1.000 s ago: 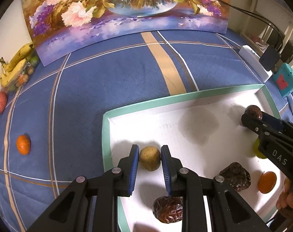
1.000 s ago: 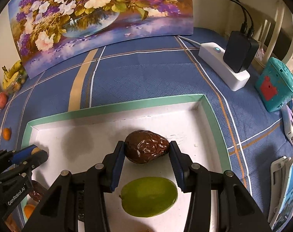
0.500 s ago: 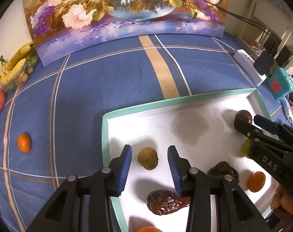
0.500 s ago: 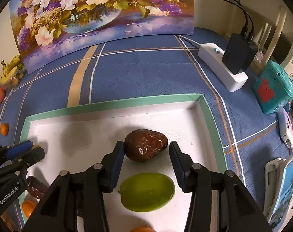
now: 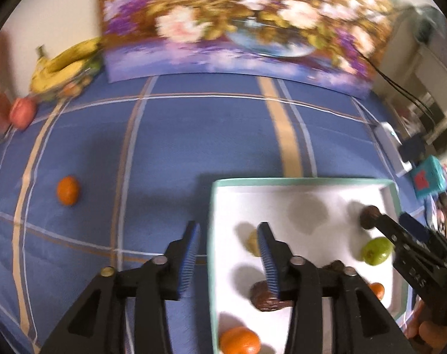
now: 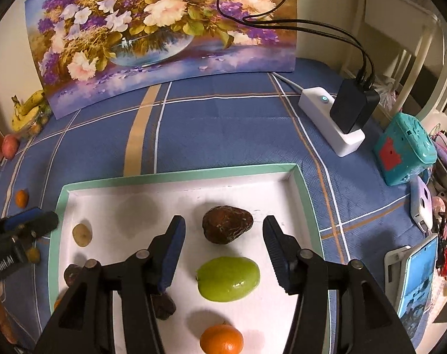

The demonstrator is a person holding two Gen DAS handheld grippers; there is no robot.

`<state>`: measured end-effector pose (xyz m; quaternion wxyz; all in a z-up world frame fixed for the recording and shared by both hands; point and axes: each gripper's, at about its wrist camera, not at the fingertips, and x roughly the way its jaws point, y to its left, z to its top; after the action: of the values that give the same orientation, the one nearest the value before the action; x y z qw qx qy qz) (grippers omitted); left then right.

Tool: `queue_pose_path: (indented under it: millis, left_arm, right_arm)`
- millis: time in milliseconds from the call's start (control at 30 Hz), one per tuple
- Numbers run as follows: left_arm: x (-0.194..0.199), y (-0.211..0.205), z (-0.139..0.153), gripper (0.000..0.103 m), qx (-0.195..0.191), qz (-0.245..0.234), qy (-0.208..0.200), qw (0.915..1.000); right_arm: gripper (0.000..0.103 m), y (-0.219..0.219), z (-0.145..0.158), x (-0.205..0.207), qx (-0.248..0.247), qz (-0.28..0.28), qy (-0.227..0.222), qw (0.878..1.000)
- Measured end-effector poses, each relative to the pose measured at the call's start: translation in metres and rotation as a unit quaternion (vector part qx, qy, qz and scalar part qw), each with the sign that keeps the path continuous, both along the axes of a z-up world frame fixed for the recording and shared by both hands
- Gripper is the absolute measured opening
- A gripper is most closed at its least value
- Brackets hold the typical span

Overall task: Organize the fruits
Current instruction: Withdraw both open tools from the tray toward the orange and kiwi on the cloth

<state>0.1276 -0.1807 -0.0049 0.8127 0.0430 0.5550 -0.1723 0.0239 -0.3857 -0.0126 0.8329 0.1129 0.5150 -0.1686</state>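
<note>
both hand-held grippers have let go and pulled back since a second ago: the left hand-held gripper [image 5: 228, 236] has swung off the small tan fruit [image 6: 82, 234] and now straddles the tray's left rim, and the right hand-held gripper [image 6: 223, 233] has widened away from the dark wrinkled fruit [image 6: 227, 227].

left hand-held gripper: jaws wide apart, holding nothing, one finger over the blue cloth of the counter [image 5: 194, 147], the other over the tray. its view is blurred.

right hand-held gripper: jaws wide apart, holding nothing, the dark wrinkled fruit lying loose between the fingertips, touching neither.

white tray [image 6: 179, 174] with a pale green rim sits at the counter's near edge. inside it: the tan fruit near the left rim, the dark wrinkled fruit towards the far right corner, a green fruit [image 6: 228, 278] just in front of it, an orange [image 6: 221, 339] at the near edge, and another dark fruit [image 6: 164, 306] partly hidden under the right gripper's finger.

outside the tray, a small orange [image 5: 67, 190] lies alone on the cloth towards the counter's left edge. bananas [image 5: 64, 65] and a pinkish fruit [image 5: 23, 112] sit at the far left corner, beside a flower painting [image 6: 164, 29] propped along the far edge. a white power strip [image 6: 329, 118] lies near the right edge.
</note>
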Motion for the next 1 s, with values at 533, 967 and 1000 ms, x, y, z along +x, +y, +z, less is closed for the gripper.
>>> queue_pose_path:
  millis: [533, 967, 1000]
  left_arm:
    - [0.007, 0.068, -0.013, 0.103, 0.024, 0.141, -0.011, 0.9897]
    - [0.000, 0.106, 0.010, 0.103, 0.007, 0.172, -0.040, 0.9843]
    - [-0.001, 0.108, 0.014, 0.103, 0.007, 0.170, -0.045, 0.9844]
  right_arm:
    - [0.096, 0.018, 0.000, 0.004, -0.007, 0.030, 0.000, 1.000]
    - [0.097, 0.032, 0.010, 0.004, -0.004, 0.042, -0.034, 0.999]
    - [0.097, 0.033, 0.011, 0.004, -0.004, 0.040, -0.040, 0.998]
